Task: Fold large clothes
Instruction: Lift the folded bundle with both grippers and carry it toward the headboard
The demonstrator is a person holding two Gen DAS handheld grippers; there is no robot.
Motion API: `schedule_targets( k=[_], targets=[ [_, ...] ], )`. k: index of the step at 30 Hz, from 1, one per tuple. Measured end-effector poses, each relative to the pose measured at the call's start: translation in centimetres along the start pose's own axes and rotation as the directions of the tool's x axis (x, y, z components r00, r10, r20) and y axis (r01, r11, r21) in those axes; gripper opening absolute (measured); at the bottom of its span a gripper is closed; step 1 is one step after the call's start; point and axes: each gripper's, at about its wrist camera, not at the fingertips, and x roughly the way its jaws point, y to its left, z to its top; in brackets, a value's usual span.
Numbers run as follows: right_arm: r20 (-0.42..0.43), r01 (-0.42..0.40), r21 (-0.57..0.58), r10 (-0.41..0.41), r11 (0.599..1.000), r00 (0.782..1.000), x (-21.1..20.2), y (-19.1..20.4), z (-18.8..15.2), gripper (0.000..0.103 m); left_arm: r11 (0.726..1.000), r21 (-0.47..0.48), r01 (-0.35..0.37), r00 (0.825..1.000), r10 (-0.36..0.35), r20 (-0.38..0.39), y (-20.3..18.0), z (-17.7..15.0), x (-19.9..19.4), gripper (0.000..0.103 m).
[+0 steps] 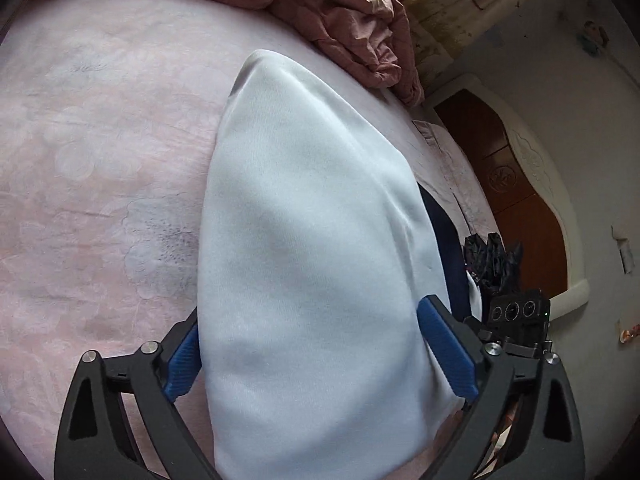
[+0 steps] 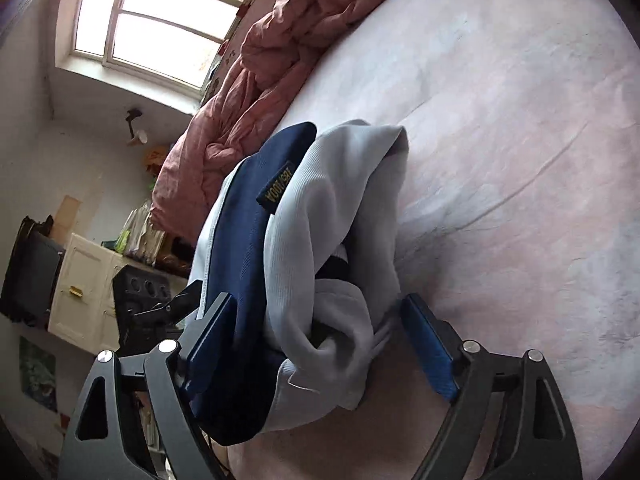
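Clearly soft and limp, the folded garment (image 1: 312, 240) lies on the bed (image 1: 100, 160) between both spread hand-held grippers (image 1: 308, 356) (image 2: 316, 344); pinch layered edges together.

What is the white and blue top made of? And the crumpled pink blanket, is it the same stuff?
Top: looks like soft knit cloth, probably cotton jersey, matt, with fine ribbed lines and floppy folds. Its navy part looks smoother, with a stitched label.
Blanket: a thinner woven cloth, perhaps cotton, matt, with many sharp little creases. So likely not the same stuff.
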Motion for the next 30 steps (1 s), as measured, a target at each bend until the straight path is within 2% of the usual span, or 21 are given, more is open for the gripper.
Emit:
schedule_targets(
  k=[2, 4, 6, 8, 11, 15, 16, 17, 19, 21, 25, 30],
  targets=[
    [-0.028, 0.013, -0.038, -0.014, 0.999, 1.000, 1.4, 0.7, -0.3, 0.097, 1.000, -0.007, 0.022, 1.000, -0.022, -0.007, 1.0, -0.2, -0.3, 0.103],
    [-0.047, 0.082, -0.082, -0.086, 0.993, 0.995, 3.0, 1.7, -0.6, 0.103, 0.995, -0.056, 0.084, 0.996, -0.086, -0.039, 2.1, 0.1, 0.1, 0.103],
    [-0.030, 0.098, -0.117, -0.102, 0.988, 0.994, 3.8, 2.4, -0.6, 0.103, 0.982, -0.119, 0.149, 0.986, -0.157, -0.058, 3.7, 0.2, 0.6, 0.103],
    [-0.028, 0.068, -0.112, -0.071, 0.991, 0.997, 4.6, 2.2, -0.3, 0.103, 0.977, -0.118, 0.179, 0.981, -0.186, -0.047, 4.0, 0.4, 0.7, 0.103],
    [-0.044, 0.020, -0.111, -0.025, 0.994, 0.999, 6.1, 2.2, 0.3, 0.103, 0.981, -0.082, 0.177, 0.983, -0.180, -0.038, 3.3, 0.4, 0.9, 0.103],
    [-0.049, 0.014, -0.095, -0.018, 0.995, 0.999, 7.1, 2.2, 1.1, 0.103, 0.974, -0.094, 0.208, 0.977, -0.212, -0.037, 3.2, 1.3, 1.7, 0.103],
    [-0.051, 0.008, -0.094, -0.012, 0.996, 0.999, 7.1, 2.3, 1.2, 0.102, 0.972, -0.082, 0.221, 0.973, -0.225, -0.044, 3.1, 1.4, 1.8, 0.100],
    [-0.045, -0.004, -0.099, 0.000, 0.995, 0.999, 7.0, 2.4, 1.2, 0.096, 0.966, -0.060, 0.251, 0.965, -0.254, -0.060, 2.7, 1.4, 1.9, 0.092],
    [-0.030, -0.018, -0.112, 0.015, 0.994, 0.999, 6.5, 2.8, 0.9, 0.090, 0.967, -0.037, 0.253, 0.966, -0.254, -0.048, 2.3, 1.1, 1.2, 0.083],
    [-0.028, -0.031, -0.130, 0.028, 0.991, 0.999, 5.9, 3.5, 1.1, 0.087, 0.964, -0.016, 0.266, 0.963, -0.266, -0.036, 1.6, 0.9, 0.2, 0.079],
    [0.008, -0.039, -0.204, 0.041, 0.978, 0.999, 3.2, 6.4, 0.7, 0.087, 0.949, 0.003, 0.315, 0.949, -0.315, -0.016, -0.7, 0.8, -2.1, 0.079],
    [0.111, -0.077, -0.206, 0.102, 0.975, 0.989, -3.6, 8.3, 0.5, 0.087, 0.931, 0.157, 0.329, 0.943, -0.331, -0.014, -8.6, 1.4, -4.3, 0.079]
  ],
)
